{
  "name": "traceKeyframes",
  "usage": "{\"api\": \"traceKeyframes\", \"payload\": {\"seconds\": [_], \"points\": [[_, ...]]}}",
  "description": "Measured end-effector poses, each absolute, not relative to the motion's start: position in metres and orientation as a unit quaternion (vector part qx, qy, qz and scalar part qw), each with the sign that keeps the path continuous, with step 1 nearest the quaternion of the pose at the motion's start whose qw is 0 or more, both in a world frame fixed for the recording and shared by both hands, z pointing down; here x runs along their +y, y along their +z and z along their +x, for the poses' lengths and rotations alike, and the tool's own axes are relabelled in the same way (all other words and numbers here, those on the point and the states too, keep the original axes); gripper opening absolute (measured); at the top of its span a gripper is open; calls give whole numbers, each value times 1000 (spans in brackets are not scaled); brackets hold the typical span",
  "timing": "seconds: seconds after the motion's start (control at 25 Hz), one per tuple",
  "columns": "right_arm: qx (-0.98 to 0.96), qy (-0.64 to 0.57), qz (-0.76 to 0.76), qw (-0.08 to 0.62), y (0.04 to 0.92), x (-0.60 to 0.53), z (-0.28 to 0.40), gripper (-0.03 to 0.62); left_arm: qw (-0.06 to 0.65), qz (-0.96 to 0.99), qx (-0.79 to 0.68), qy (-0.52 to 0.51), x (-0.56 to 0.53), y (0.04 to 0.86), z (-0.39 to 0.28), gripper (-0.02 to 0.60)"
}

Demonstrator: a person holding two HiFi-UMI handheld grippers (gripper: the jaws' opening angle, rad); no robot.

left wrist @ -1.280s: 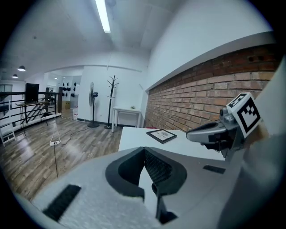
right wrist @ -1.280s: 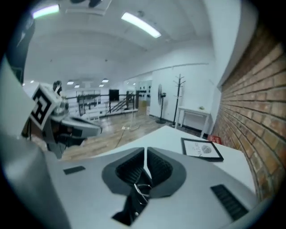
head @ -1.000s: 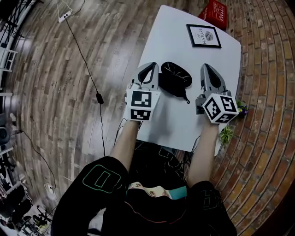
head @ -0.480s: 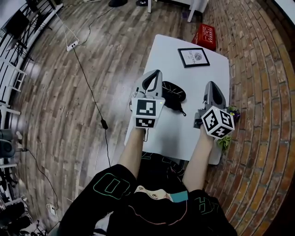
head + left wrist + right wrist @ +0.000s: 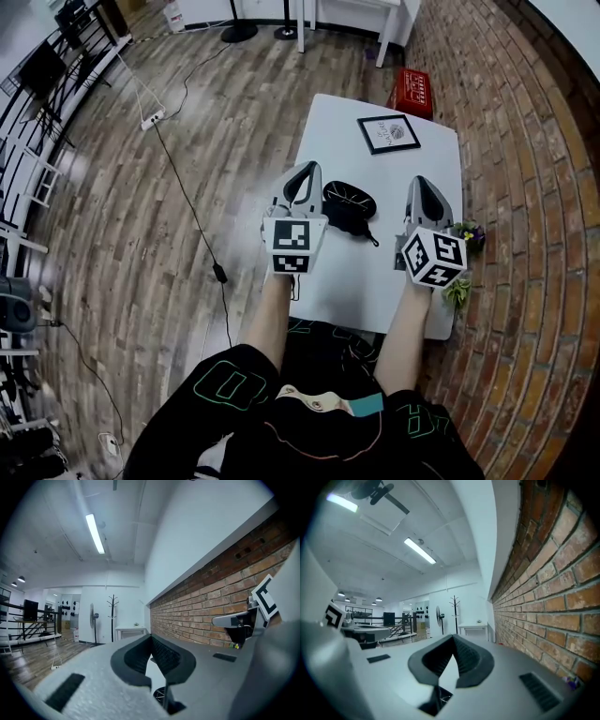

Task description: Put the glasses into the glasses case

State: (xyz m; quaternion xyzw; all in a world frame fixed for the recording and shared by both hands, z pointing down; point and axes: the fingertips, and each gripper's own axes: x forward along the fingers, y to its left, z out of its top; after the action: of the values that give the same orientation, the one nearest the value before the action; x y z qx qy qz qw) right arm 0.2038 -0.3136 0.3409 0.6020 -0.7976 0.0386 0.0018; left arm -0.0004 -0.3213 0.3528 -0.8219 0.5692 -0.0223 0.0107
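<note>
A black oval glasses case (image 5: 349,200) lies on the white table (image 5: 412,164), with a black flap and cord (image 5: 364,230) at its near side. Thin pale lines cross the case's top, and I cannot make out the glasses clearly. My left gripper (image 5: 301,172) hovers just left of the case, jaws together with nothing between them. My right gripper (image 5: 420,186) hangs to the right of the case, apart from it, also shut and empty. A dark edge of the case (image 5: 162,696) shows below the jaws in the left gripper view (image 5: 151,639). The right gripper view (image 5: 453,638) looks out level over the room.
A framed picture (image 5: 388,133) lies at the table's far end. A red crate (image 5: 415,91) stands on the floor beyond it. A small plant (image 5: 466,233) sits at the table's right edge near the brick wall. A cable (image 5: 192,220) runs over the wooden floor at left.
The head view has pulled back, showing more floor and room. Both grippers stay shut on either side of the case; the left one rose briefly and came back down.
</note>
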Motion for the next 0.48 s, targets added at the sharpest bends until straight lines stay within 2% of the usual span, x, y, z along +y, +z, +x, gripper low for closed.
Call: {"api": "traceKeyframes", "payload": {"seconds": [0.48], "points": [[-806, 13, 592, 14, 336, -314, 192, 5, 15, -824, 566, -19, -320, 350, -2, 8]]}}
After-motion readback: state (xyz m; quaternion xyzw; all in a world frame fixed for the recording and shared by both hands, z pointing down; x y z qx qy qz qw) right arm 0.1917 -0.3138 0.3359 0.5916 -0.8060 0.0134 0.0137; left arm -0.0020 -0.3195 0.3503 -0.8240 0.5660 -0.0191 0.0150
